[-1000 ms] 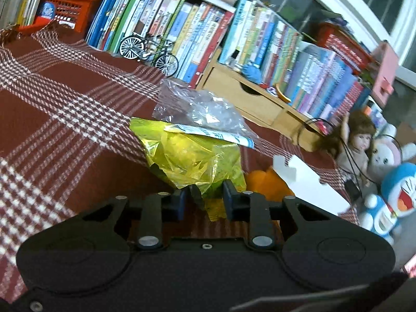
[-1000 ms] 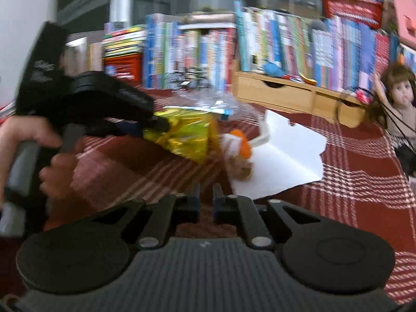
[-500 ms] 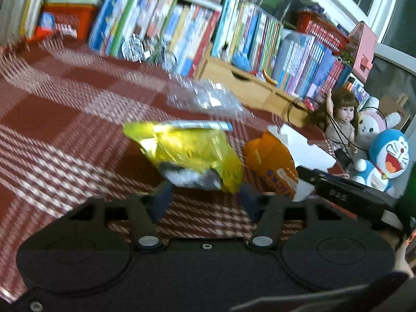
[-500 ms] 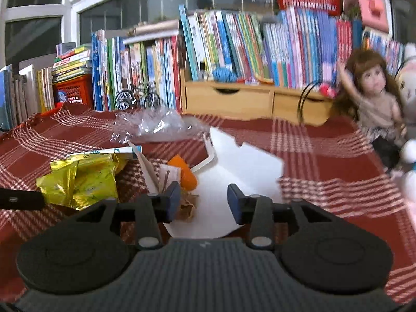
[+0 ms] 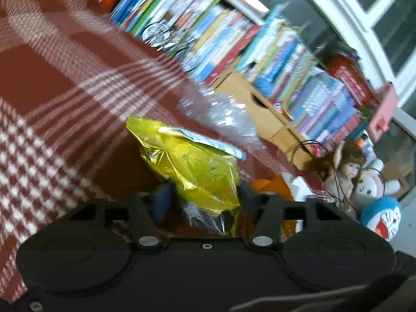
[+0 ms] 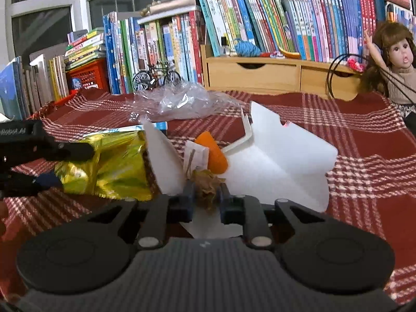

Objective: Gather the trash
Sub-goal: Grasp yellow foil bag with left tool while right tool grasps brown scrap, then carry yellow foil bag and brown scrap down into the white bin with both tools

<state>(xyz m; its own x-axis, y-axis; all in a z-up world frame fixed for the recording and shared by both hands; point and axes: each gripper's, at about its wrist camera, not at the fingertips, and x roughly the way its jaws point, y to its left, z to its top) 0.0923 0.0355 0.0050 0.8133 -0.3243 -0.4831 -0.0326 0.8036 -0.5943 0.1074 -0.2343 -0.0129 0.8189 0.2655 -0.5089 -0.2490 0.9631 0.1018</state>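
Note:
A crumpled yellow foil bag [image 5: 197,169] lies on the red plaid cloth [image 5: 52,119]. My left gripper [image 5: 204,199] straddles its near end; the jaws are closing and the bag fills the gap between the pads. In the right wrist view the left fingers [image 6: 75,152] pinch that same bag [image 6: 117,171] from the left. My right gripper [image 6: 206,195] is closing, its pads pressed on a brown crumpled scrap [image 6: 208,183]. The scrap sits on a white sheet [image 6: 280,161], beside an orange wrapper [image 6: 212,153].
A clear plastic bag [image 6: 179,101] lies farther back on the cloth. Behind it stand rows of books [image 6: 234,26], a toy bicycle [image 6: 156,76], a wooden drawer unit [image 6: 260,75] and a red crate [image 6: 88,74]. A doll [image 6: 397,59] and a blue plush toy [image 5: 382,215] sit at the right.
Both grippers opened wide, then narrowed again. The left now spans a thicker part of the yellow bag; the right moved forward and closed on the brown scrap.

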